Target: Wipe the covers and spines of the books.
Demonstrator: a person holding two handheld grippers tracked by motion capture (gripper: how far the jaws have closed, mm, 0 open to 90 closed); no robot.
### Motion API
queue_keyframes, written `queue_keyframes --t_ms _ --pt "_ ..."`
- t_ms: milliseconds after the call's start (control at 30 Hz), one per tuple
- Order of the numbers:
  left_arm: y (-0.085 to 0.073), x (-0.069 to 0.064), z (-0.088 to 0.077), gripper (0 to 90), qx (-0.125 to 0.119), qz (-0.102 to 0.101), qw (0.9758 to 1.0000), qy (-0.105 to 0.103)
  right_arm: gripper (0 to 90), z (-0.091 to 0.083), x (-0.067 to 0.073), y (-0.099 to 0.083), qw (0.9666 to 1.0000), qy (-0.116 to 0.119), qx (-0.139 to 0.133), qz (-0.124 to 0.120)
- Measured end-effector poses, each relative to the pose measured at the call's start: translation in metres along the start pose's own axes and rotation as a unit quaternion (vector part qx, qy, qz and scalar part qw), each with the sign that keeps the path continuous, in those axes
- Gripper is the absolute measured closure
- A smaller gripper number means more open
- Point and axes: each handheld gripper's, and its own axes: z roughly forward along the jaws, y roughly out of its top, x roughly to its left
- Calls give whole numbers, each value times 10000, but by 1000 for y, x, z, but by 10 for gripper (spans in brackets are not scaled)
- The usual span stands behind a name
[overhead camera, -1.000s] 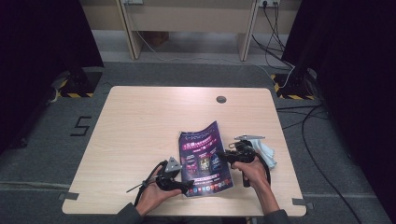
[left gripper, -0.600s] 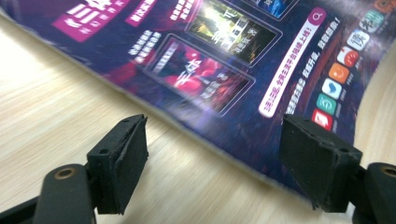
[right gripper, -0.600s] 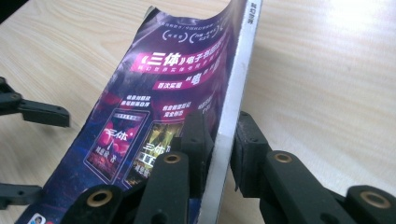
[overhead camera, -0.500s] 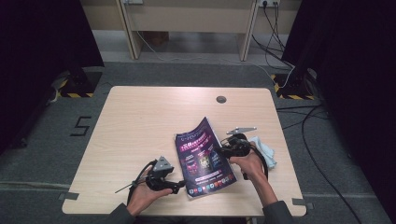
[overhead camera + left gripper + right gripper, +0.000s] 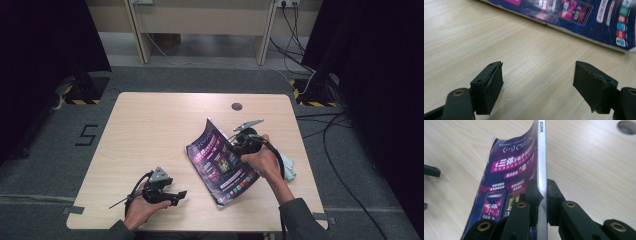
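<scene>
Over at seven o'clock on the table [image 5: 150, 130], the left tongs [image 5: 177, 196] hang low over bare wood near the front edge, jaws spread wide with nothing between them; in the left gripper view the pads [image 5: 489, 87] stand well apart over the grain, with the magazine's lower corner lying ahead at one o'clock. That hand is free, and my read is it should come in under the loose front corner to steady it once the lift gets higher.

Moving toward centre, the magazine [image 5: 220, 162], purple cover with pink lettering, sits right of the middle at about five o'clock from the cable hole [image 5: 236, 106]. Its far edge is peeled up off the table while its near corner still touches the wood.

Now the right tongs [image 5: 239, 144]: they have just been closing, and the right gripper view shows the pads [image 5: 532, 195] pinched on the magazine's spine edge, white strip squeezed between them. The grip looks narrow, right at the edge, and the cover bows away at eleven o'clock. To do this well, I'd say keep the squeeze firm, raise it slowly and let the pages hang, not yank, or the glossy spine may slip out.

Behind that wrist, at three o'clock, a pale cloth [image 5: 289, 165] lies near the table's right edge, with a metal clip [image 5: 248, 123] beyond the hand. Best keep the magazine swinging clear of both.
</scene>
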Motion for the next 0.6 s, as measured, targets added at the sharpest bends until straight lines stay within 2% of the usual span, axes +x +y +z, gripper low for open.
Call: queue_keyframes --t_ms 200,333,400,467,600 --pt "0 3 0 233 -8 -33 10000 27 830 -24 -1 29 9985 -471 -8 -278" --pt "0 4 0 234 -6 -60 10000 41 830 -37 9 48 9953 -744 27 -624" --pt "0 4 0 234 -1 -54 10000 45 829 -36 17 54 9918 -903 129 -892" --pt "0 4 0 235 9 -52 10000 45 830 -27 27 55 9897 -879 281 -1094" --pt "-1 5 0 235 18 -59 10000 58 830 -13 42 51 9920 -507 380 -1091"
